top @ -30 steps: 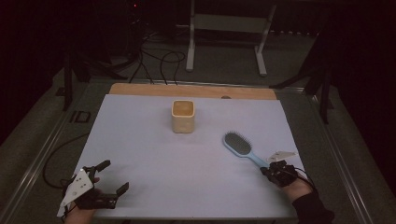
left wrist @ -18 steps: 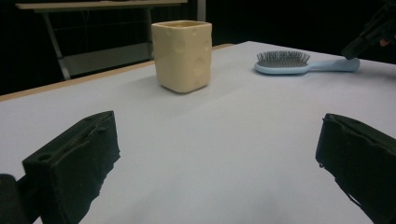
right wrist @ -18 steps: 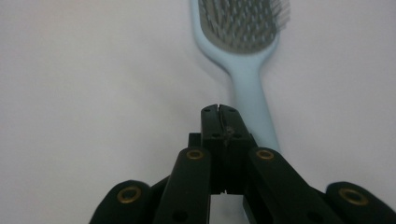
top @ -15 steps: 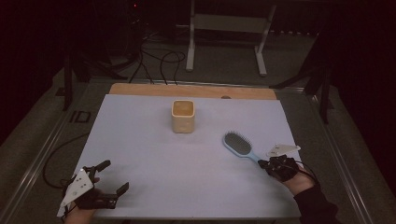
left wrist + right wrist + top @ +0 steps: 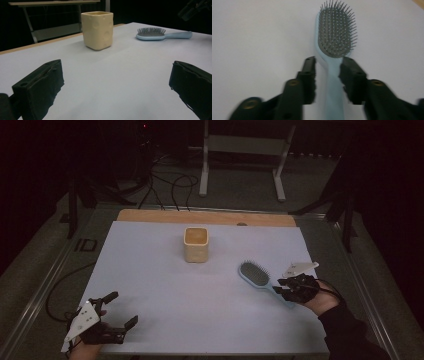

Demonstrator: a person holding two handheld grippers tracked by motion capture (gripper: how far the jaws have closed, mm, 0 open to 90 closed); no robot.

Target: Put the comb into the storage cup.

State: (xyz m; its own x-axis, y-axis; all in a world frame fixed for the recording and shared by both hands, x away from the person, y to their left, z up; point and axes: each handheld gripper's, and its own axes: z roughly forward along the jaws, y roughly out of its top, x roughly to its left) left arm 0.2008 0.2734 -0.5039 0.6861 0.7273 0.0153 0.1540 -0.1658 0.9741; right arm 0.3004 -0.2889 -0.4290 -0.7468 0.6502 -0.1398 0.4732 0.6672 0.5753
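A light blue hairbrush (image 5: 254, 273) lies bristles up on the white sheet, right of centre, its handle toward my right gripper (image 5: 279, 288). In the right gripper view the brush (image 5: 335, 32) points away and its handle runs between the jaws of my right gripper (image 5: 327, 65), which have just been opening and hang above it without pressing on it. A cream square cup (image 5: 195, 244) stands upright at mid-table toward the back. My left gripper (image 5: 123, 308) rests near the front left corner, jaws wide open on nothing. From my left gripper (image 5: 116, 82), the cup (image 5: 97, 30) and brush (image 5: 151, 33) lie ahead.
The white sheet (image 5: 165, 285) covers the table up to a bare wooden strip (image 5: 200, 216) along the far edge. A metal stand (image 5: 240, 165) and floor cables (image 5: 170, 180) lie beyond the table. A cable (image 5: 55, 292) loops off the left edge.
My right gripper has lifted off the table above the brush handle and its jaws have parted. The brush, cup and left gripper stay put.
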